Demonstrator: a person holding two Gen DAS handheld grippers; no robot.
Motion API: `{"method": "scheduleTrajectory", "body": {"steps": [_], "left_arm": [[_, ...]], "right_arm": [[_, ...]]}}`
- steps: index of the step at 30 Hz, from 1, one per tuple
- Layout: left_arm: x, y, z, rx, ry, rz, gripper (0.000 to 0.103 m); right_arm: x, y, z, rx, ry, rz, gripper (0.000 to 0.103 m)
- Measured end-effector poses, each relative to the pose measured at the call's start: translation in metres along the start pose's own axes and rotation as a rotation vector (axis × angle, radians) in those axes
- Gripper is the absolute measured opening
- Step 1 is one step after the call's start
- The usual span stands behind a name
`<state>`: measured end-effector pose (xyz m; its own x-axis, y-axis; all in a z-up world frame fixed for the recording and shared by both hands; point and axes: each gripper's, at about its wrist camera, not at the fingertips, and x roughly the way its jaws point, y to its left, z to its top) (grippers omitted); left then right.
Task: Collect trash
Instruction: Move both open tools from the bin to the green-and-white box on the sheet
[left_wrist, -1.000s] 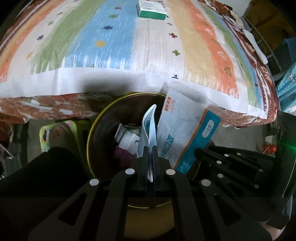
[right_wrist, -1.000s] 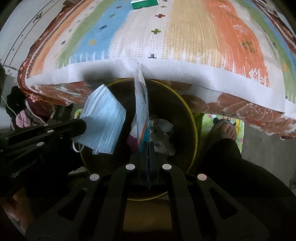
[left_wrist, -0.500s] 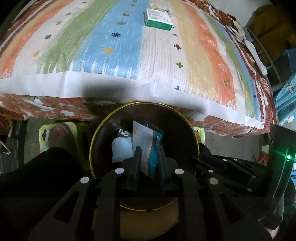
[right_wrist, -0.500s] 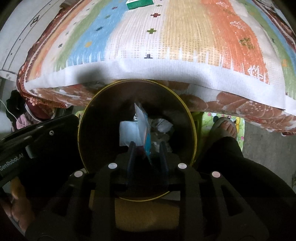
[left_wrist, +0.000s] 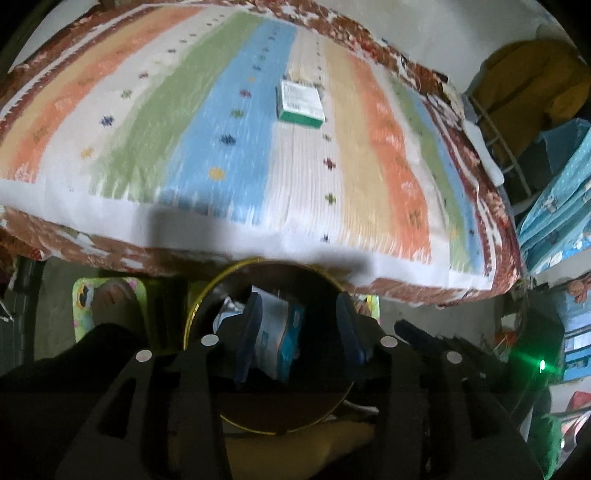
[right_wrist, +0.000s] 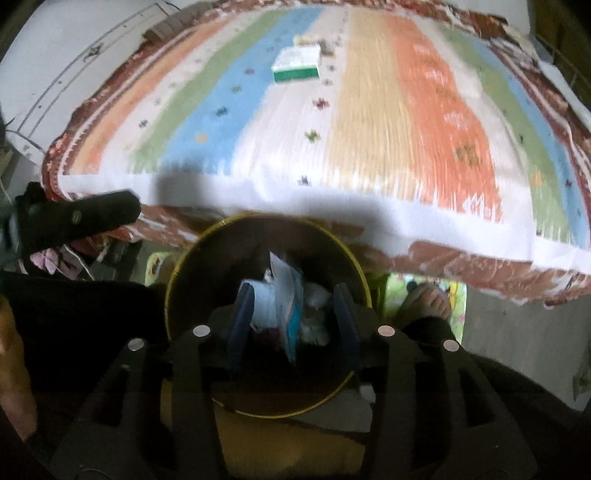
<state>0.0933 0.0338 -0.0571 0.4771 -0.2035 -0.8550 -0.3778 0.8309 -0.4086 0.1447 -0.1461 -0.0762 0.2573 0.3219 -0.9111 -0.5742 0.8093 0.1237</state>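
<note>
A bed (left_wrist: 155, 122) with a striped cover fills the background; a green-and-white box (left_wrist: 300, 100) lies uncollected there. Below, the bin (right_wrist: 266, 412) holds a blue-and-white wrapper (right_wrist: 290, 314). Left tongs (left_wrist: 300, 334) and right tongs (right_wrist: 292, 326) have just been opening, gripping nothing

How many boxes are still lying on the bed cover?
1. A green and white box lies flat on the striped bed cover, far beyond the bin; nothing else clearly shows, though small bits behind the box are too blurred to tell.
</note>
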Motion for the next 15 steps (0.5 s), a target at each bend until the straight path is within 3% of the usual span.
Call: {"method": "scheduleTrajectory", "body": {"steps": [15], "left_arm": [[-0.020, 0.007, 0.040, -0.011, -0.083, 0.058, 0.063]], "right_arm": [[-0.033, 0.020, 0.028, -0.129, -0.178, -0.054, 0.070]]}}
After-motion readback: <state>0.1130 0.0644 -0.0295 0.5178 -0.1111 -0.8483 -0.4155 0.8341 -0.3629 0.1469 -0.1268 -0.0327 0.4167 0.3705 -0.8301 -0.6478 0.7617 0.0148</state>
